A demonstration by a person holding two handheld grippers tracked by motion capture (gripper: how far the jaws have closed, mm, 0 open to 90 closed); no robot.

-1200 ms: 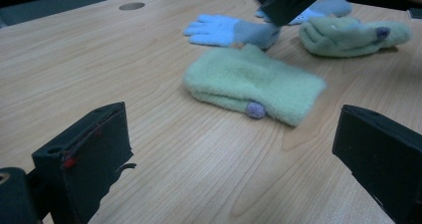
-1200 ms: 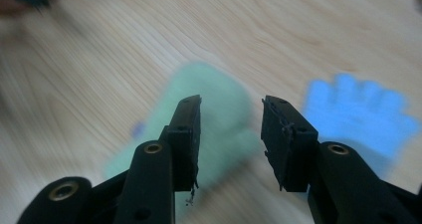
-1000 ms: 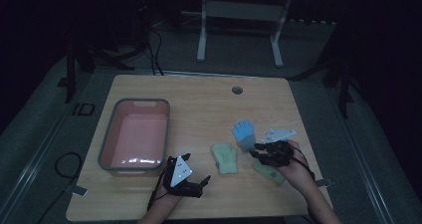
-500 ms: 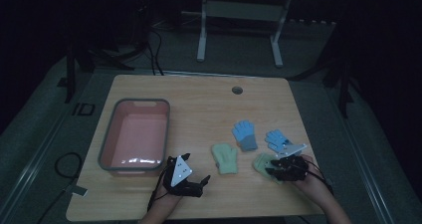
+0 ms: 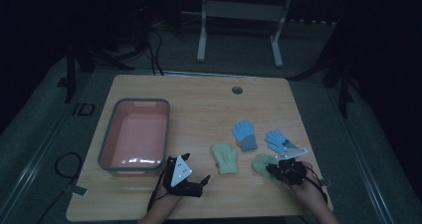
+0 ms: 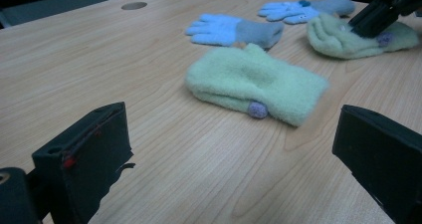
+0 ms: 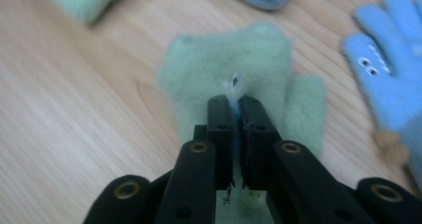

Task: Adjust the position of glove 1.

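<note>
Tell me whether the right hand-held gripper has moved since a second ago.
Yes. The right hand-held gripper has come toward the table's near edge, off the blue glove, and has just been closing on the green mitten.

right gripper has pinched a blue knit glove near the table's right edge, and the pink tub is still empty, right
Not quite. The right gripper is shut on a pale green fleece mitten, as the right gripper view shows; the blue knit glove lies untouched beside it. The grey-rimmed pink plastic tub is indeed empty.
</note>
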